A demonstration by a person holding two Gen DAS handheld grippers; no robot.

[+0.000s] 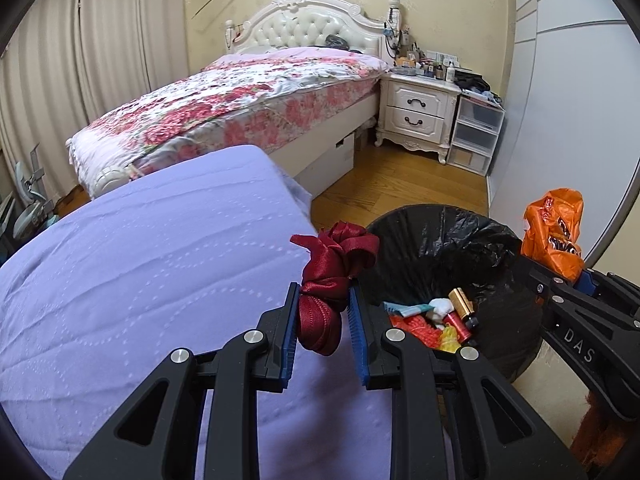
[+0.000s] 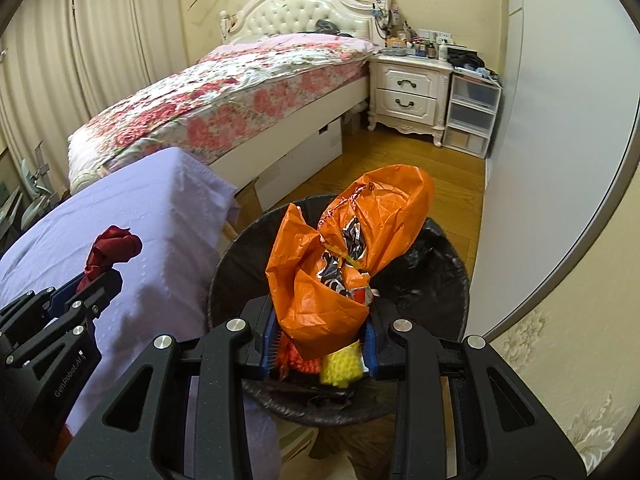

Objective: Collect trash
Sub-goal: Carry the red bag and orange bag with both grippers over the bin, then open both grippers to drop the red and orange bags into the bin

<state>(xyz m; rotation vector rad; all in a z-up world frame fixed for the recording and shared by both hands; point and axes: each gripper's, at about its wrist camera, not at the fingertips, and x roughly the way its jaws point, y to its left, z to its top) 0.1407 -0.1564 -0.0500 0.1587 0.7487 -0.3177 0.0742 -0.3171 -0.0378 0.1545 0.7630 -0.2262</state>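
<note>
My left gripper (image 1: pixel 325 320) is shut on a dark red ribbon (image 1: pixel 332 264), held above the edge of the purple-covered surface (image 1: pixel 140 280), just left of the trash bin. My right gripper (image 2: pixel 320 344) is shut on an orange plastic bag (image 2: pixel 340 256) and holds it over the black-lined trash bin (image 2: pixel 432 276). The bin (image 1: pixel 440 248) holds several pieces of trash, among them a battery-like tube (image 1: pixel 464 302) and red and yellow netting (image 1: pixel 424 330). In the left wrist view the right gripper (image 1: pixel 576 284) with the orange bag (image 1: pixel 554 232) is at the bin's right rim. In the right wrist view the left gripper (image 2: pixel 96 280) holds the ribbon (image 2: pixel 114 248) at left.
A bed with a floral cover (image 1: pixel 240 100) stands behind. A white nightstand (image 1: pixel 420 116) and plastic drawers (image 1: pixel 476 132) are at the back right. Wooden floor (image 1: pixel 400 180) lies between bed and bin. A grey wardrobe door (image 1: pixel 568 120) runs along the right.
</note>
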